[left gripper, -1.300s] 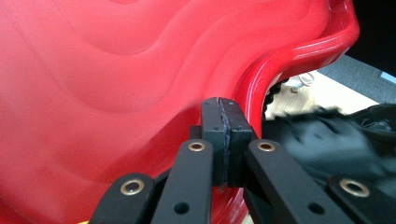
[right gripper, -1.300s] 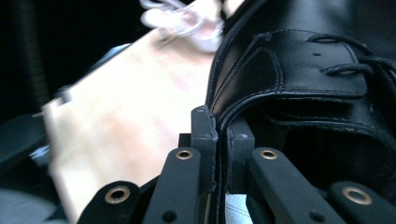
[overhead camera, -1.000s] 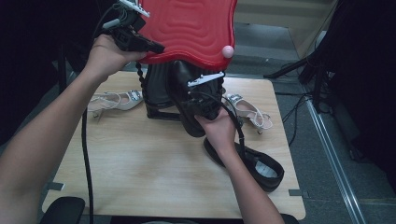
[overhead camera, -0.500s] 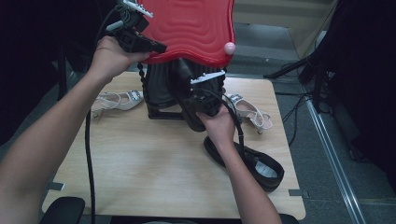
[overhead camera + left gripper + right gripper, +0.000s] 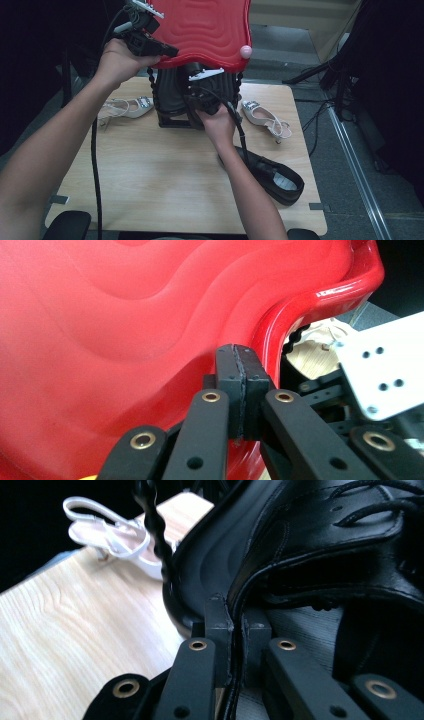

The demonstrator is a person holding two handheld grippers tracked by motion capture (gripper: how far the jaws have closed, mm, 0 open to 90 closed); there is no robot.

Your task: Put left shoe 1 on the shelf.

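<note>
Left gripper (image 5: 241,385): jaws clamped on red lid (image 5: 205,30) rim. Right gripper (image 5: 237,630): jaws pinching black shoe (image 5: 320,545) collar edge.

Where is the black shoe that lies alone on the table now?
In the high view, the black shoe lies on the table near its front right corner, beside the person's right forearm, in front of the white sandal.
</note>
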